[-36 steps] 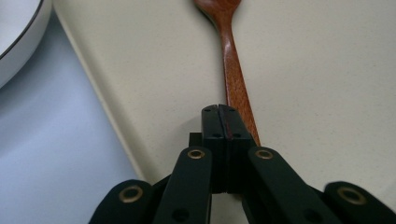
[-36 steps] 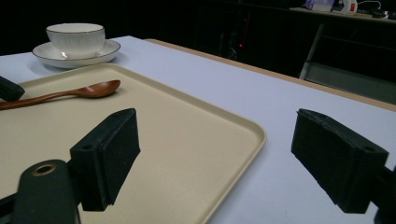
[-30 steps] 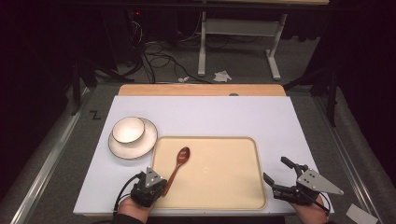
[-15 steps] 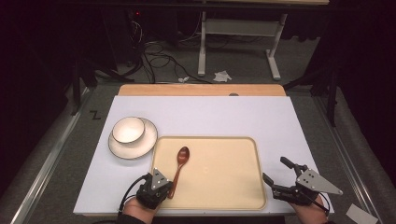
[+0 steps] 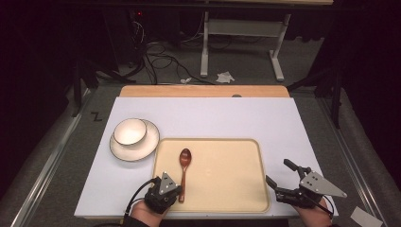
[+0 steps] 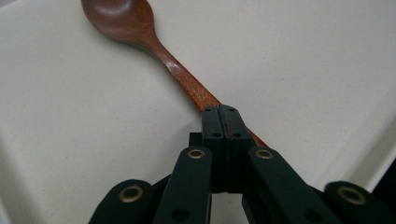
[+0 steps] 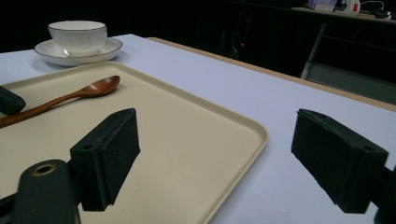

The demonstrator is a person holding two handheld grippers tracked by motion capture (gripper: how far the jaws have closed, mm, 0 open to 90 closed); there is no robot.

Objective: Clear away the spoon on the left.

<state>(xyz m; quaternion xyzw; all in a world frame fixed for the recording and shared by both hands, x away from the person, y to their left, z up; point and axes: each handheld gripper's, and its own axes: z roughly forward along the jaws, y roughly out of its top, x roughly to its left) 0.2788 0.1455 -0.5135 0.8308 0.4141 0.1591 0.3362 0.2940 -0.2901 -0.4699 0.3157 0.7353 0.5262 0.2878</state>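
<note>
The wooden spoon (image 5: 184,168) lies on the beige tray (image 5: 227,189), handle toward the person. The left gripper (image 5: 177,193) has its fingers pinched tight on that handle. The right gripper (image 5: 280,176) hovers beside the tray, fingers spread wide, nothing between them.

A white table (image 5: 213,116) carries a beige tray (image 5: 222,189) near its front edge, and a brown wooden spoon (image 5: 184,168) lies on the left part of the tray, bowl pointing away from the person. At the tray's front left corner the left gripper (image 5: 178,194), held in a hand (image 5: 149,210), meets the near end of the spoon's handle, while the right gripper (image 5: 279,175) rests just off the tray's right edge with its jaws spread apart. Left of the tray stands a white bowl (image 5: 130,131) on a white plate (image 5: 142,149), and beyond the table the grey floor (image 5: 246,66) holds cables (image 5: 158,54) and a crumpled paper scrap (image 5: 225,76).
</note>
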